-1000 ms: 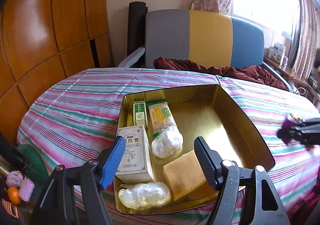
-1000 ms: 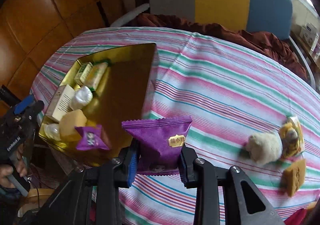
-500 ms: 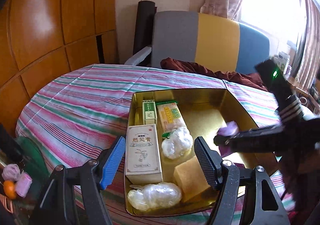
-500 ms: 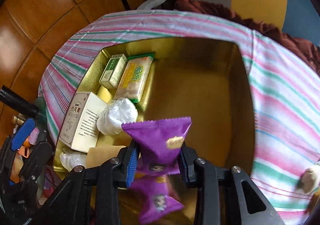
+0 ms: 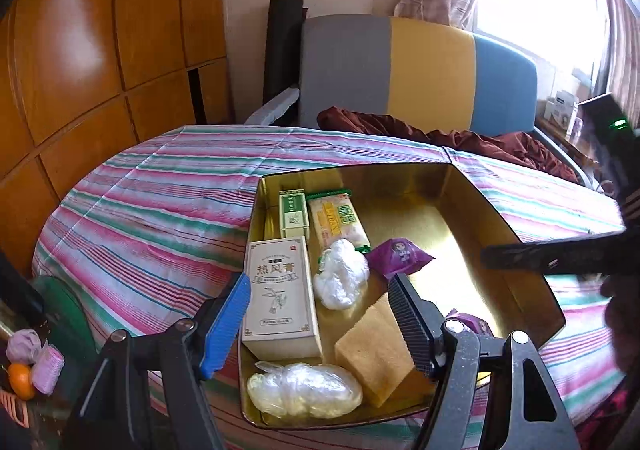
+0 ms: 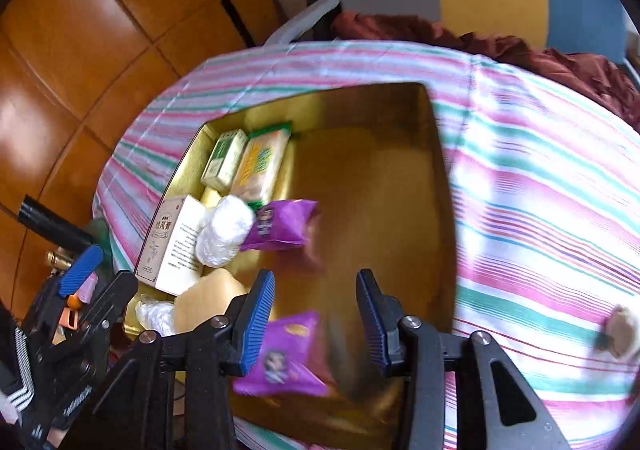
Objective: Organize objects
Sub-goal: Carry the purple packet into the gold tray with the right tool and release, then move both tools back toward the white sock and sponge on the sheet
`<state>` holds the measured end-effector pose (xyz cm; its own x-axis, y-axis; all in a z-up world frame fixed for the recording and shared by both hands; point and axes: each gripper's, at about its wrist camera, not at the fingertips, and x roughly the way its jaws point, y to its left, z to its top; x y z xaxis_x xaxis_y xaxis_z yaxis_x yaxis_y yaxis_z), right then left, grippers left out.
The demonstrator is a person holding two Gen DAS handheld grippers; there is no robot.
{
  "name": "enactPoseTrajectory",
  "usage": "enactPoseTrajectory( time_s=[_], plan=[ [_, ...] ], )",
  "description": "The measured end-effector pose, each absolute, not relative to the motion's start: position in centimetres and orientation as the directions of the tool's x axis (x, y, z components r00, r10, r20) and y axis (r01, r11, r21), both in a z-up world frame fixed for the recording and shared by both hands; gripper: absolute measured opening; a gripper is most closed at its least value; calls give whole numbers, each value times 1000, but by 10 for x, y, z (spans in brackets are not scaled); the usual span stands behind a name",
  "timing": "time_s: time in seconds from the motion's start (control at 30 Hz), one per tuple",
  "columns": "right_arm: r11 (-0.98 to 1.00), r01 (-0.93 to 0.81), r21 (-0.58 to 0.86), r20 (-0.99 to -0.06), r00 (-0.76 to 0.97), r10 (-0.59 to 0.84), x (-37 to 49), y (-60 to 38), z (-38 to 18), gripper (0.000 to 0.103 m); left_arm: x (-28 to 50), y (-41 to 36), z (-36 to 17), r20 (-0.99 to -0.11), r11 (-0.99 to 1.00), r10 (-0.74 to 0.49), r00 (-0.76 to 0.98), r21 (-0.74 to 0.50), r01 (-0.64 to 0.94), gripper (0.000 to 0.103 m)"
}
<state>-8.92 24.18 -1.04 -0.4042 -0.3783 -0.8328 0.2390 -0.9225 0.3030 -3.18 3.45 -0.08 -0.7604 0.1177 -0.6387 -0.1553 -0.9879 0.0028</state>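
Now the right gripper (image 6: pixel 316 316) stands with its jaws spread wide and nothing between them — half a second ago they were clamped on a purple snack packet, so that packet has been let go over the gold tin (image 6: pixel 438 186). Two purple packets lie on the tin's floor: one (image 6: pixel 282 356) blurred just under the open jaws, the other (image 6: pixel 280 226) further in, touching the white plastic-wrapped ball (image 6: pixel 224 234). That puts one more item away. The left gripper (image 5: pixel 318 320) hovers at the tin's near edge, jaws wide apart and holding nothing, above the white box (image 5: pixel 280 290) and the yellow sponge block (image 5: pixel 374 360).

Room-wise, the tin's right half is mostly bare floor, while its left side is packed. Its upright walls stand close on both sides of the right gripper — I judge a lift straight up the safest exit. On the striped tablecloth (image 6: pixel 540 190), a pale fuzzy item (image 6: pixel 622 330) waits well apart at the right edge.
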Motion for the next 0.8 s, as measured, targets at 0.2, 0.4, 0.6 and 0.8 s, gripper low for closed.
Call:
enactPoseTrajectory(
  time_s=[0.2, 0.4, 0.6, 0.8],
  plan=[
    [-951, 147, 272, -813, -494, -308, -69, 308, 10, 45, -25, 47, 7, -622, -981, 139, -771, 18, -191, 72],
    [-970, -20, 243, -812, -551, -193, -55, 395, 20, 47, -21, 62, 13, -616, -972, 168, -769, 26, -233, 72],
    [-942, -237, 238, -812, -580, -59, -40, 488, 20, 47, -15, 90, 18, -615, -953, 214, -759, 39, -300, 72],
    [-837, -478, 267, -811, -580, 73, -20, 575, -2, 47, -9, 129, 20, -622, -923, 265, -736, 57, -380, 72]
  ],
)
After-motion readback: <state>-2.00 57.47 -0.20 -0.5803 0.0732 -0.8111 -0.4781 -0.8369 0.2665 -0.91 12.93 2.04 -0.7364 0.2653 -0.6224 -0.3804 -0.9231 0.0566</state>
